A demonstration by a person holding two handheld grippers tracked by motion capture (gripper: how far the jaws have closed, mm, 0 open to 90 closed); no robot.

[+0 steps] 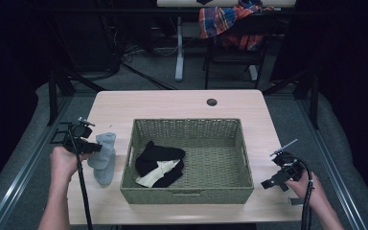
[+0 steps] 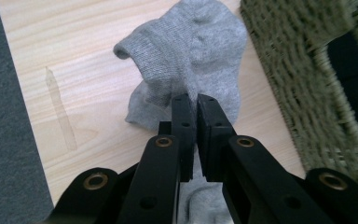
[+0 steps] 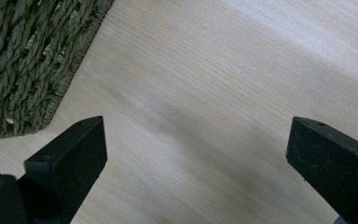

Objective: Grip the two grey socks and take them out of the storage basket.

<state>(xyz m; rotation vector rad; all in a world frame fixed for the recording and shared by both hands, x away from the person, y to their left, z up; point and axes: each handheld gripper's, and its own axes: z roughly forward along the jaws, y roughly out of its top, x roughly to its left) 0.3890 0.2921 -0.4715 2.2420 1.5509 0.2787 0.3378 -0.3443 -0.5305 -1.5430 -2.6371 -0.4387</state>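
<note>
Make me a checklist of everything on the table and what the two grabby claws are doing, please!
Surface: light wooden table with a round hole near its far edge.
Job's things: grey sock on the table left of the woven basket; black and cream clothing lies inside the basket.
Clutter: nothing seen.
Grippers: left gripper is shut on the grey sock; right gripper is open over bare table, right of the basket.
Cables: one black cable trails from the left gripper, another from the right.
Surroundings: dark room, grey floor, a plaid cloth draped over a chair beyond the table.
</note>
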